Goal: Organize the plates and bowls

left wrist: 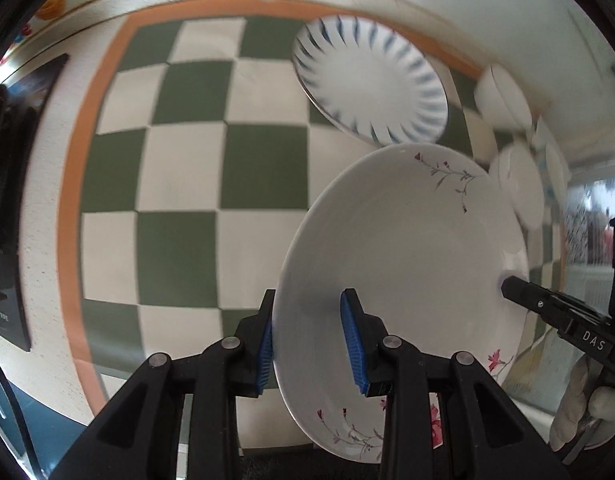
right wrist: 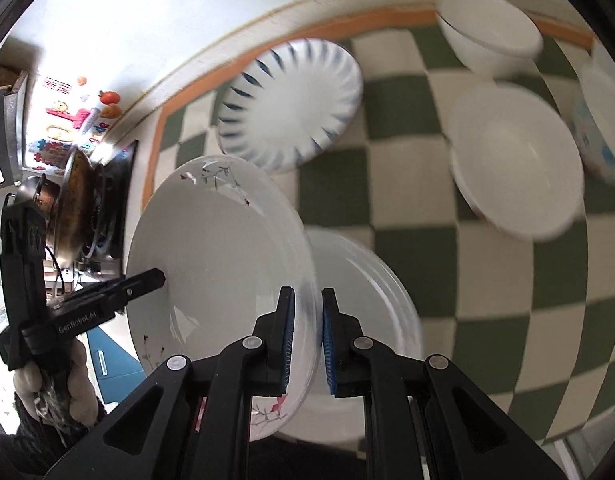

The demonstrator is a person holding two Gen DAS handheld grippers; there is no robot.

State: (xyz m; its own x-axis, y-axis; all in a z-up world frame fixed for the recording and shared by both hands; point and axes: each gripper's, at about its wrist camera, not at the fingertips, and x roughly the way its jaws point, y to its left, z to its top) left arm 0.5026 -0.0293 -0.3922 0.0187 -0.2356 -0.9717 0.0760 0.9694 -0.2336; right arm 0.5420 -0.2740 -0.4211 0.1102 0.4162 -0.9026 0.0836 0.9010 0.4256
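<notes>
While both the left gripper (left wrist: 307, 344) and right gripper (right wrist: 307, 344) clamp opposite rims, the empty floral plate (left wrist: 403, 264) stands tilted on edge, face toward 9 o'clock in the right wrist view.

I'm in a home kitchen. A wok (right wrist: 73, 204) sits on a stove (right wrist: 111, 216) beside the bench's checked cloth (left wrist: 187, 168). Fridge magnets (right wrist: 79, 120) show behind.

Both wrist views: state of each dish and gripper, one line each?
Floral plate: lifted, tilted, gripped at opposite rims.
Left gripper: shut on its rim.
Right gripper: shut on its rim.
Blue-striped plate: flat on tablecloth.
White plate stack: on tablecloth, under floral plate.
White bowls: upright, empty.
</notes>
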